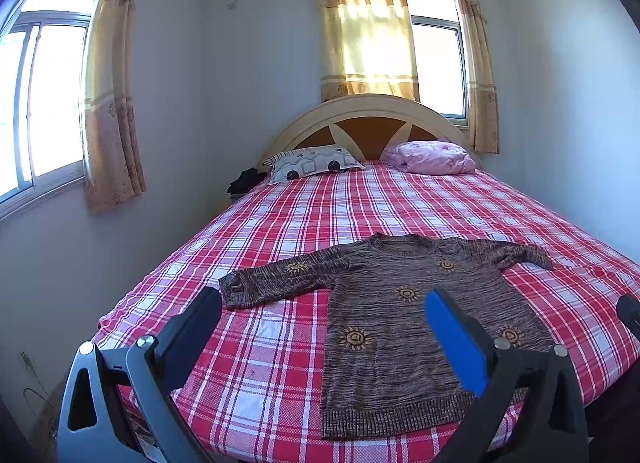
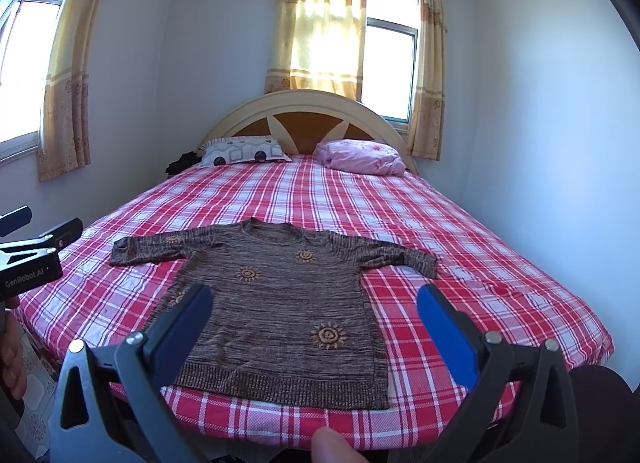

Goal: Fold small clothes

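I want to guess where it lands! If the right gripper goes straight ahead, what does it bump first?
Probably the sweater on the bed: the open right gripper points at its body, though depth is hard to judge.

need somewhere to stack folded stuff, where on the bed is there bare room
The widest bare stretch of the bed lies between the sweater and the two pillows: patterned pillow, pink pillow. Narrower strips flank the sweater's body under each sleeve. The near edge is crowded: the hem reaches it, and both open tools hover there.
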Motion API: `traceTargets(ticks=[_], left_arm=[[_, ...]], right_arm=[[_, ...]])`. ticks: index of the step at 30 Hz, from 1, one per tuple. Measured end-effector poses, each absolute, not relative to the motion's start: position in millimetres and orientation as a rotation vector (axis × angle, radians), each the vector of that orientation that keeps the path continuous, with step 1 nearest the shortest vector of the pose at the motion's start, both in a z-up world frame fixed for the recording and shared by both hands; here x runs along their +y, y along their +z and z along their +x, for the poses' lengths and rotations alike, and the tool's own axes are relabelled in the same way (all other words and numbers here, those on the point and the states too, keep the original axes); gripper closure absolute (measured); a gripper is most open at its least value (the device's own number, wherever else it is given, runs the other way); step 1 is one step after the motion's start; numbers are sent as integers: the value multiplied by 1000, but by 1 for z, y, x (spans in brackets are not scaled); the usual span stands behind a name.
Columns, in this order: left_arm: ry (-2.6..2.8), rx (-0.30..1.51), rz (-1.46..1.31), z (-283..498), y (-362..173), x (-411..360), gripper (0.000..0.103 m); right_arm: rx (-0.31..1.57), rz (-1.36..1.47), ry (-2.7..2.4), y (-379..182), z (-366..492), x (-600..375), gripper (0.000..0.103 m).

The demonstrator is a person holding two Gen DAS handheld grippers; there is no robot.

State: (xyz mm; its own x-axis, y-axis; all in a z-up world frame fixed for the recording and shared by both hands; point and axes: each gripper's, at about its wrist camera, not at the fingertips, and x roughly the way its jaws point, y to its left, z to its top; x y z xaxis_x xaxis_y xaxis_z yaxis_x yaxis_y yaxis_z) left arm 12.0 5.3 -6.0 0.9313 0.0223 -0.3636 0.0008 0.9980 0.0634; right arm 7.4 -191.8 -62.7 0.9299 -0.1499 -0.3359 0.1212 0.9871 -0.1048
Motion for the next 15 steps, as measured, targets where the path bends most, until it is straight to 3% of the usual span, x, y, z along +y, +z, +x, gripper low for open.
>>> traceTargets(ticks=[15], left_arm=[[11, 376, 57, 15, -8, 7, 1]], right_arm=[[357, -84, -134, -68, 9, -190, 0]])
